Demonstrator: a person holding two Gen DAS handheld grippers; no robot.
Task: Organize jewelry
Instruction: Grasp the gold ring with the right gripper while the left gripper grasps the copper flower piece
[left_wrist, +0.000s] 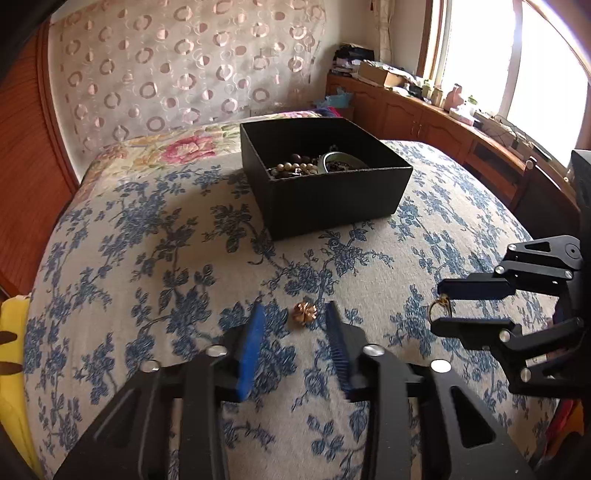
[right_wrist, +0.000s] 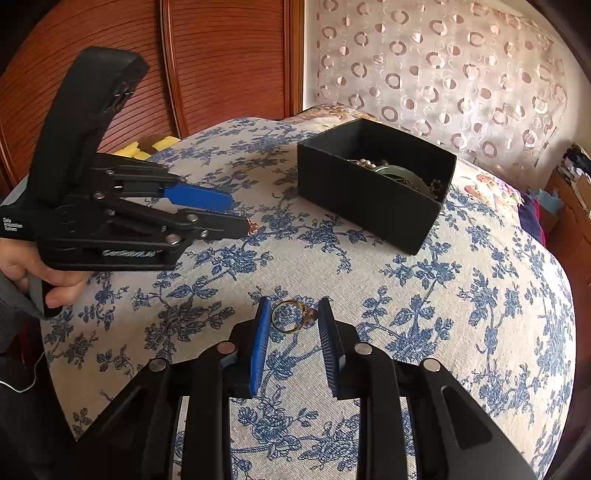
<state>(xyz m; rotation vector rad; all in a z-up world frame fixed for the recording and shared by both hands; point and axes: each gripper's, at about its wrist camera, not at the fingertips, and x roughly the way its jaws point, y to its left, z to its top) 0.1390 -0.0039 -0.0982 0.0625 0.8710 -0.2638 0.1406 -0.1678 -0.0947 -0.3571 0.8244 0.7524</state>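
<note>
A small rose-gold flower-shaped piece (left_wrist: 305, 313) lies on the floral cloth between the fingertips of my open left gripper (left_wrist: 295, 314); it also shows in the right wrist view (right_wrist: 252, 226) at that gripper's tip. A gold ring with a stone (right_wrist: 290, 316) lies between the fingertips of my open right gripper (right_wrist: 293, 314); it shows in the left wrist view (left_wrist: 439, 308) too. Neither piece is clamped. A black open box (left_wrist: 332, 192) (right_wrist: 369, 199) holding beads, pearls and a bangle stands farther back on the cloth.
The blue-flowered cloth (left_wrist: 166, 258) covers a bed that falls away at its edges. A wooden sliding door (right_wrist: 147, 74) is on the left, a patterned curtain (left_wrist: 166, 74) behind, a cluttered wooden cabinet (left_wrist: 443, 122) under the window. Something yellow (left_wrist: 11, 350) lies at the left edge.
</note>
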